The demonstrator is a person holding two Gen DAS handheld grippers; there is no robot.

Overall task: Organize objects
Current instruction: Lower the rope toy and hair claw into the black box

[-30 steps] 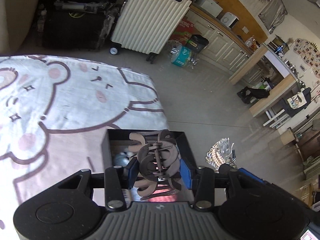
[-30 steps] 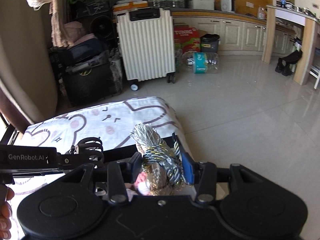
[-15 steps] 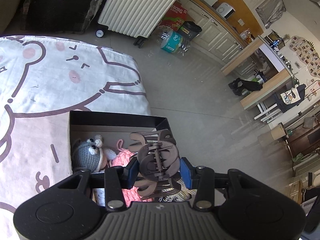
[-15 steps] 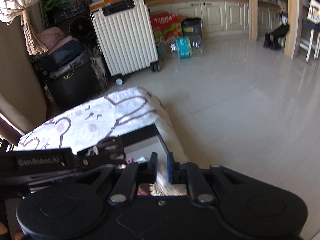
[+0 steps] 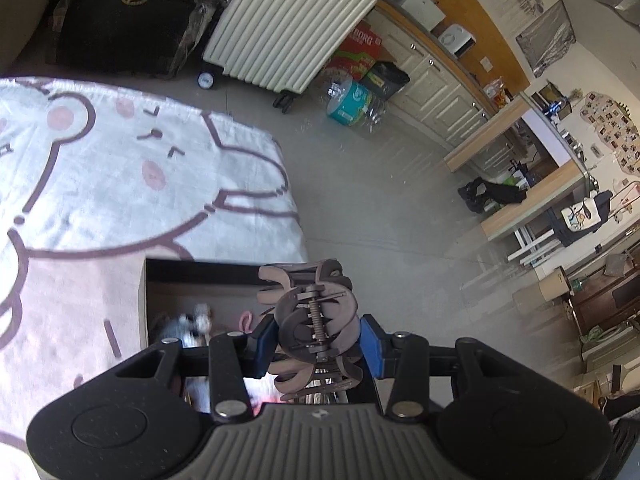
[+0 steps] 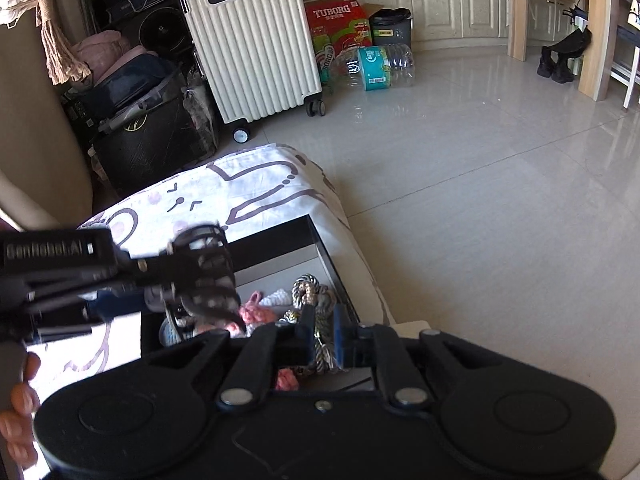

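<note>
Left claw [image 5: 316,338] grips matte brown toothed hair clip [image 5: 312,320]; right claw [image 6: 322,334] clenched, empty, over black box [image 6: 276,246].

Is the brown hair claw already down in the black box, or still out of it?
Out. The left gripper holds the hair claw between its pads, above the black box.

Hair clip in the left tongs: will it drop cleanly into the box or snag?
The hair clip looks like rigid plastic, probably light, so it should fall straight. Its curved teeth could catch on the knitted toys in the box. It seems unlikely to roll.
</note>
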